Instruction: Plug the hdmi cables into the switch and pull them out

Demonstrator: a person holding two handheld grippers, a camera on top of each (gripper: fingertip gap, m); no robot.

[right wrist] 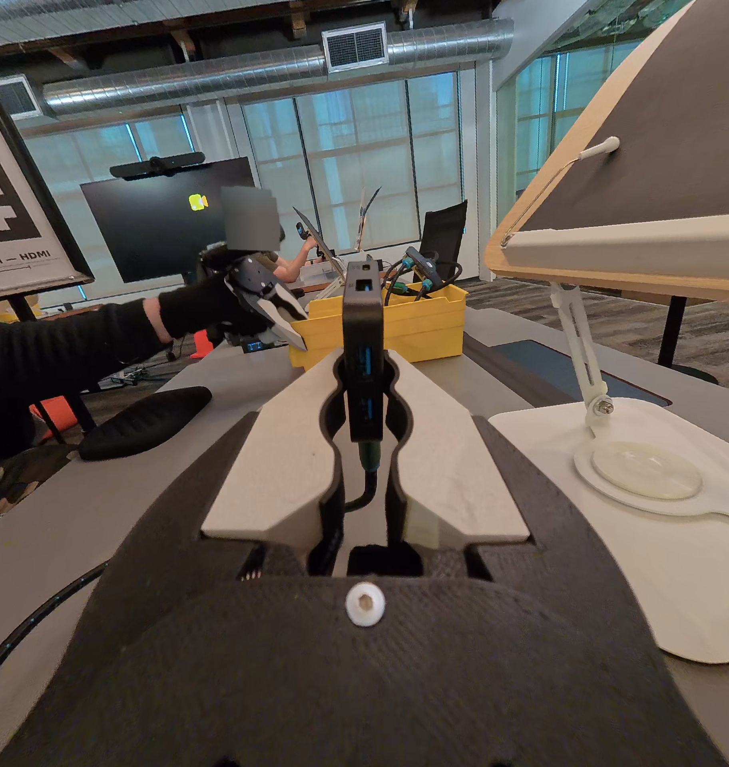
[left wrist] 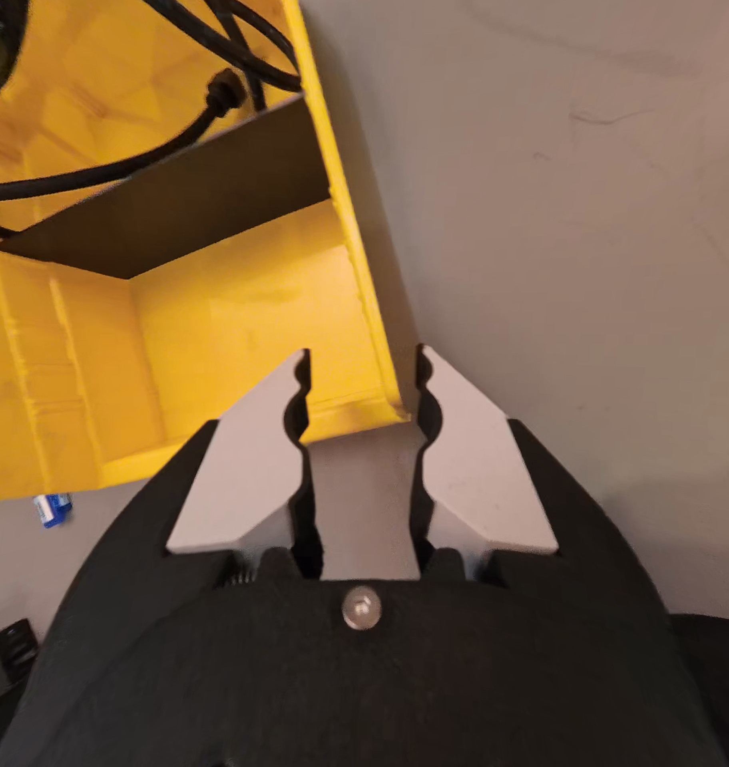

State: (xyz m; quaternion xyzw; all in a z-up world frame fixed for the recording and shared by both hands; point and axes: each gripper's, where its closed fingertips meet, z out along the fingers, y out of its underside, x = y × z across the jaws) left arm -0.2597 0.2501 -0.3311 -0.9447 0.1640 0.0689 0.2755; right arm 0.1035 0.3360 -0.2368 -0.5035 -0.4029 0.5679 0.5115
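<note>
My right gripper (right wrist: 363, 357) is shut on a black switch (right wrist: 363, 328) with blue ports and holds it upright above the grey table; its own black lead hangs down between the fingers. My left gripper (left wrist: 363, 357) is open and empty, hovering over the near corner of a yellow bin (left wrist: 346, 232). It also shows in the right wrist view (right wrist: 290, 328) at the bin's left end. Black HDMI cables (left wrist: 213, 99) lie in the bin's far compartment, behind a dark divider (left wrist: 167, 216). In the right wrist view teal-ended cables (right wrist: 412, 274) stick up out of the bin (right wrist: 421, 323).
A white tilted stand with a broad base (right wrist: 628, 519) fills the table's right side. A black wrist pad (right wrist: 147, 419) lies at the left. A small blue battery (left wrist: 52, 509) lies beside the bin. A person's black sleeve (right wrist: 84, 340) reaches in from the left. There is about 40 cm between the tips of the two grippers.
</note>
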